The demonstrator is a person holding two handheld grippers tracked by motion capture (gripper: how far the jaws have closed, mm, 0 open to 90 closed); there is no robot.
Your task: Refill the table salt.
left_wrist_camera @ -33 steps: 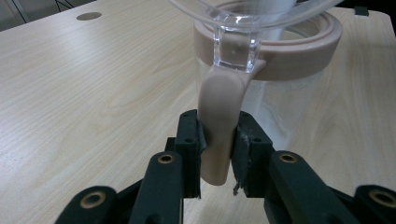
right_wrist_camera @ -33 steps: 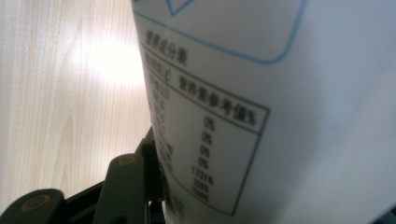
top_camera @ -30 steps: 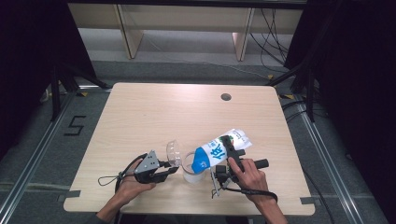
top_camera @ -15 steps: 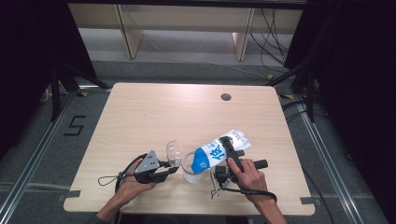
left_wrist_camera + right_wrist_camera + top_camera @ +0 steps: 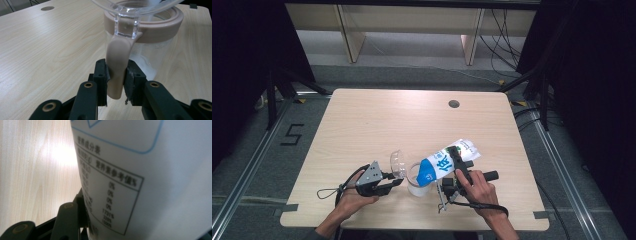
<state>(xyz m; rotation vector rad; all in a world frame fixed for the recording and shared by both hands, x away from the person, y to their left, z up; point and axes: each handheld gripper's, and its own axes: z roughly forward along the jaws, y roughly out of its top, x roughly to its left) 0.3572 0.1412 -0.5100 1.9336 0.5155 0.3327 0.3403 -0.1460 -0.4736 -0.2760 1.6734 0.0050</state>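
Observation:
A clear jar with a pinkish rim stands near the table's front edge, its clear flip lid swung open to the left. My left gripper is shut on the jar's pinkish handle tab, one pad on each side. A white and blue bag lies tilted over the jar, its lower end at the jar's mouth. My right gripper is shut on this bag. In the right gripper view the bag's printed side is close up, with one black finger pressed against it.
The jar holds some white stuff low down. A round cable hole sits in the wooden table at the back right. Cables trail from both grippers toward the front edge. Shelving legs stand behind the table.

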